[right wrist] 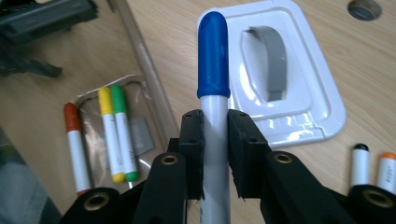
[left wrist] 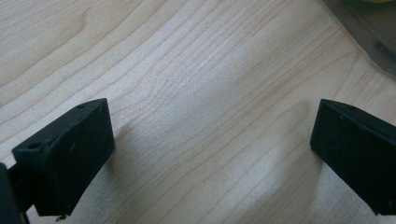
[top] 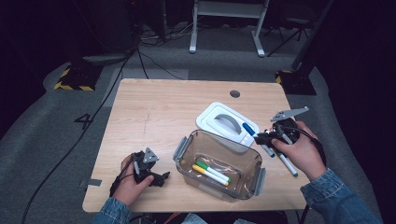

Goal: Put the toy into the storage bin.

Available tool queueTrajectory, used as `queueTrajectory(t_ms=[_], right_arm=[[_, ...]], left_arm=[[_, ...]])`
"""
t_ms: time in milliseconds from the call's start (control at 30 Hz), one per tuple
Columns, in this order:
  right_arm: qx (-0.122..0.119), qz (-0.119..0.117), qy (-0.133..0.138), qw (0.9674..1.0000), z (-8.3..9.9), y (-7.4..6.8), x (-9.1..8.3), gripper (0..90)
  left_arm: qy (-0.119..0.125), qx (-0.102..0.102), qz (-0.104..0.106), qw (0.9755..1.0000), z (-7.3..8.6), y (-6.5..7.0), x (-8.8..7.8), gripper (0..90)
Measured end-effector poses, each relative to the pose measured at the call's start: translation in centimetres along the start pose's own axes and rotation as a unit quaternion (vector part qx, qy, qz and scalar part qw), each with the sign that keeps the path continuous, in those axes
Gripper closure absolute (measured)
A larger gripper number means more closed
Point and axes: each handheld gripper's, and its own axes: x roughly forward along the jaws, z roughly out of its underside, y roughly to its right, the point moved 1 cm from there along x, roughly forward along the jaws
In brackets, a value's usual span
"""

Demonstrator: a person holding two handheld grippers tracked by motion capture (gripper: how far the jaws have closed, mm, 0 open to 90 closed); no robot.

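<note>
Blue-capped white marker [right wrist: 213, 93], the thing in hand, stands clamped between the black jaws of the right gripper [right wrist: 215, 140], whose pads press on the white barrel just below the cap; in the high view this gripper [top: 266, 136] is held above the right part of the table, near the lid, with the marker's blue end pointing toward the box. Going by size, the light wooden table [top: 154, 116] carries everything, with a round hole near its far edge. On it sits a clear plastic storage box [top: 218, 164] with grey latches at its ends, open at the top, and inside it lie a yellow-capped marker [top: 209, 175] and a green-capped marker [top: 212, 170] side by side, touching. Just behind the box lies its white rectangular lid with a grey handle [top: 227, 124], flat on the wood with one edge at the box's far wall. The left gripper [top: 158, 178] rests low at the near left of the table, well apart from the box; in its own view its jaws stand wide apart over bare wood with nothing between them. Two more markers, one with a dark cap [right wrist: 360, 163] and one with an orange cap [right wrist: 387, 170], lie on the table by the right hand.
</note>
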Motion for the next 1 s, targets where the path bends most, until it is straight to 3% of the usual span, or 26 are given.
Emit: queueTrajectory(t_ms=[433,533,867,1000], right_arm=[[-0.050,-0.057,-0.006,0.9971,-2.2,-4.8,0.6,76.9],[-0.056,-0.083,-0.012,0.9949,-2.5,-6.0,1.3,76.9],[-0.089,-0.116,-0.050,0.9880,-3.0,-9.2,4.5,76.9],[-0.098,-0.135,-0.075,0.9831,-2.8,-10.4,6.3,76.9]], left_arm=[[0.000,0.000,0.000,1.0000,0.0,0.0,0.0,0.1],[0.000,0.000,0.000,1.0000,0.0,0.0,0.0,0.1],[0.000,0.000,0.001,1.0000,0.0,0.0,0.0,0.1],[0.000,0.000,0.001,1.0000,0.0,0.0,0.0,0.1]])
